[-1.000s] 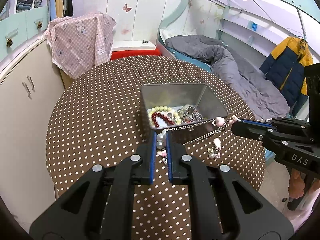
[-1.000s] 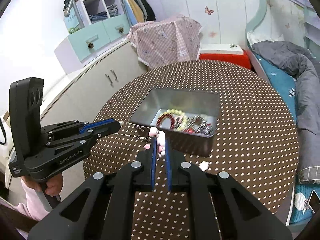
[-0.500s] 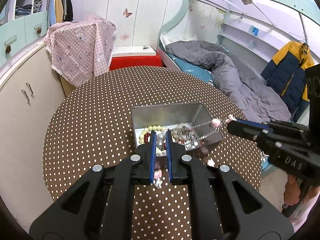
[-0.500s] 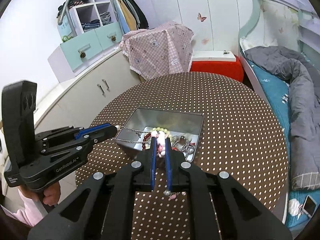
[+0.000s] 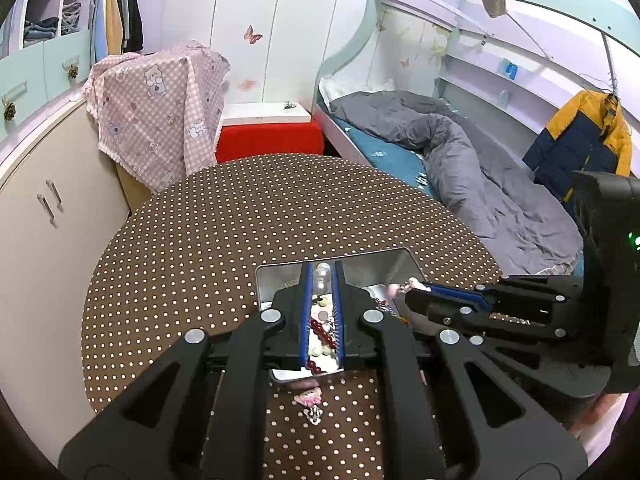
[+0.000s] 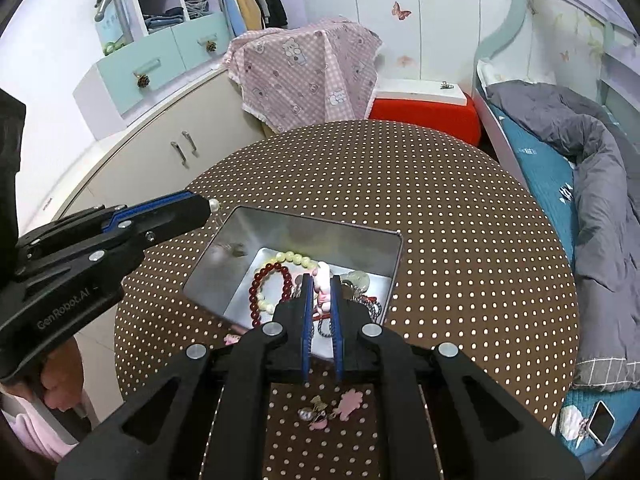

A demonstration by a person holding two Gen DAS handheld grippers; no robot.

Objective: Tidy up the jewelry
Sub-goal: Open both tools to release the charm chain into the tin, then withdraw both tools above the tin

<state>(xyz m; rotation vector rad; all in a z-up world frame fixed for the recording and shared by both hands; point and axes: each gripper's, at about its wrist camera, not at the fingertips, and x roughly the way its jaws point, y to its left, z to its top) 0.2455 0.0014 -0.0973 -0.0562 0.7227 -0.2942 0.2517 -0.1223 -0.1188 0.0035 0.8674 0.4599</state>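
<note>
I hold both grippers clamped on one chain necklace, left gripper [image 5: 321, 276] pinching its pearl end, right gripper [image 6: 322, 280] its pink charm, above the tin [image 6: 394, 258] for dropping in.

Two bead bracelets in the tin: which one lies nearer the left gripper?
The dark red bracelet: its loop lies on the left gripper's side of the tin, while the pale yellow-green one curves along the far side.
</note>
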